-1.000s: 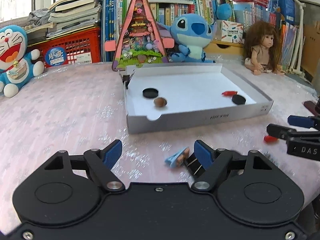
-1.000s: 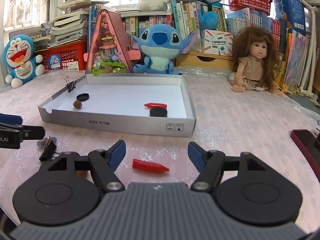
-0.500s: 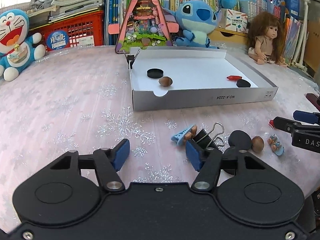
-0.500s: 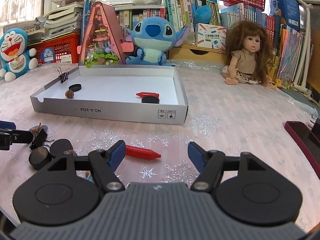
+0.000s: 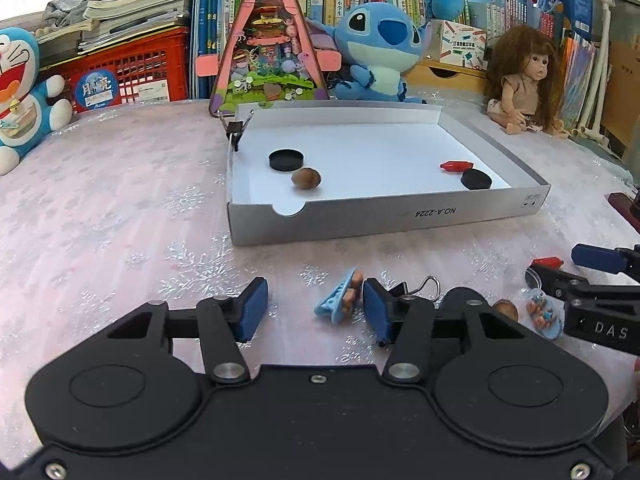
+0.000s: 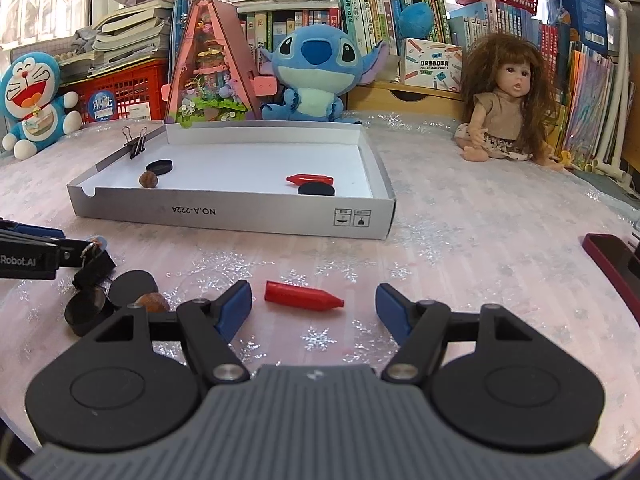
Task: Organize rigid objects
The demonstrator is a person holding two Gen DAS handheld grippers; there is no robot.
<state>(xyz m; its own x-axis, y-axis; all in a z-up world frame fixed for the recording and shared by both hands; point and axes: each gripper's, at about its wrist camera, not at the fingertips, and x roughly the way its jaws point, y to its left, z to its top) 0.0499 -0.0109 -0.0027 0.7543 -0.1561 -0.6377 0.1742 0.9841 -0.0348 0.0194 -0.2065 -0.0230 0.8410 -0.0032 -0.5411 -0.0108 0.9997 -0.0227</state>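
Observation:
A white box tray (image 5: 384,220) (image 6: 240,216) holds two black discs, a brown nut (image 5: 306,179), a red crayon (image 6: 310,179) and a binder clip on its left wall. My left gripper (image 5: 312,312) is open and empty just above the table; a blue clip (image 5: 340,300) lies between its fingers, close to the right one. My right gripper (image 6: 314,308) is open and empty, with a red crayon (image 6: 304,296) lying on the table between its fingers. Black discs (image 6: 132,286), a nut (image 6: 152,302) and a black binder clip (image 6: 94,266) lie to its left.
Plush toys, a doll (image 6: 508,104), a pink triangular toy house (image 5: 270,40), red crates and books line the table's back edge. A dark red phone (image 6: 612,256) lies at the right. A small blue toy (image 5: 544,316) sits by the right gripper's fingers.
Both grippers have come lower and closer to the loose objects. The blue clip now sits between the left fingers, and the red crayon is centred between the right fingers.

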